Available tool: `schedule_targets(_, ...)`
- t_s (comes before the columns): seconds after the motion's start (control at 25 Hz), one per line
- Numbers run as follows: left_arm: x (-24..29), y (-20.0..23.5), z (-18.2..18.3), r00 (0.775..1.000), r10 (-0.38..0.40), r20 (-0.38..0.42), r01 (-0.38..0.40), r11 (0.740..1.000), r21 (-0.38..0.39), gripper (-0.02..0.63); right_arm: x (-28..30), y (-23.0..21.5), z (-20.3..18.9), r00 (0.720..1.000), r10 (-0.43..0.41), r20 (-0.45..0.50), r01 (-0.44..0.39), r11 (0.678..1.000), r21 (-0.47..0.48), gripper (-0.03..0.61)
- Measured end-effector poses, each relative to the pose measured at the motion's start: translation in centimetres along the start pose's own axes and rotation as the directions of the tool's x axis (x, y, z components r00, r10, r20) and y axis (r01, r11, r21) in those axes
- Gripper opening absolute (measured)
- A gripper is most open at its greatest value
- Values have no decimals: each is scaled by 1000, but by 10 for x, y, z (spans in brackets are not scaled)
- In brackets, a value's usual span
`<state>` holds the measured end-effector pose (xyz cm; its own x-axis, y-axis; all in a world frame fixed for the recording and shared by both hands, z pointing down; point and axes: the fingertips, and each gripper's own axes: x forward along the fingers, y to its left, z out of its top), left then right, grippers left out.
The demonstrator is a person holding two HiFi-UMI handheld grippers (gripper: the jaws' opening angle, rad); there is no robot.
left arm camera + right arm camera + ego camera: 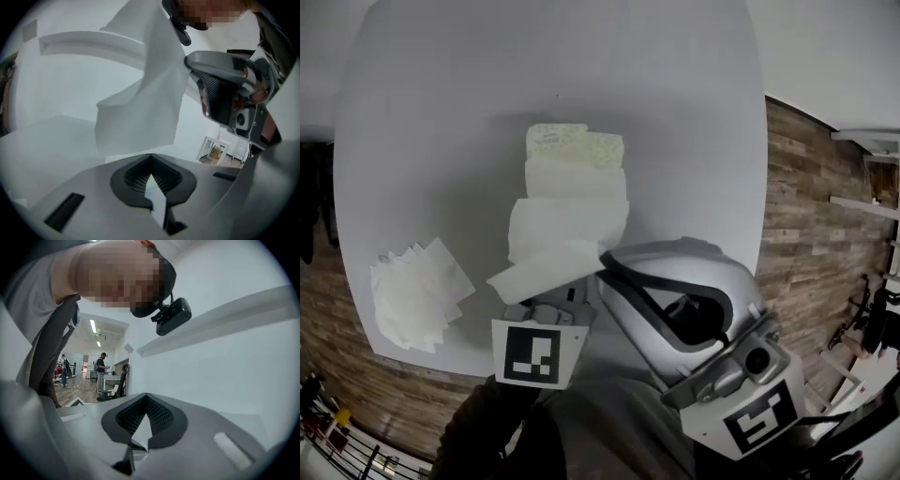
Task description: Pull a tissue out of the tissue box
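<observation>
The tissue box lies mid-table with a pale speckled top. A long white tissue runs from its opening toward me, and its near end lies over the tips of my left gripper. In the left gripper view the jaws meet at their tips, and the tissue rises from them as a hanging sheet. My right gripper is close on the right of the tissue, raised above the table's near edge. It points upward, with its jaws shut and nothing between them.
A loose pile of pulled tissues lies at the near left of the round white table. Wooden floor surrounds the table. In the right gripper view there are people and desks far off in the room.
</observation>
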<state>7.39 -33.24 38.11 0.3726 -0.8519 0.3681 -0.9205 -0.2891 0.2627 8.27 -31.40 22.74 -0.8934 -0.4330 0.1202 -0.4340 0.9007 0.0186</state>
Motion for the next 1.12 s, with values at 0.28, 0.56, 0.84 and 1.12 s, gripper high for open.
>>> schedule_targets(0.28, -114, -1, 19, 999, 43, 27, -43, 999, 4, 2, 51, 39, 20, 997, 55, -61, -58, 996, -60, 3)
schedule_targets(0.56, -230, 86, 30, 981, 165, 103, -168, 986, 20, 2, 171, 123, 0, 985, 80, -152, -90, 994, -62, 3)
schedule_targets(0.84, -330, 167, 16, 946, 294, 138, -294, 955, -19, 2, 238, 196, 27, 999, 46, -24, -49, 988, -149, 3)
schedule_targets(1.12, -368, 192, 3, 938, 312, 153, -313, 950, -19, 2, 221, 289, -52, 987, 141, -73, -150, 978, -142, 5)
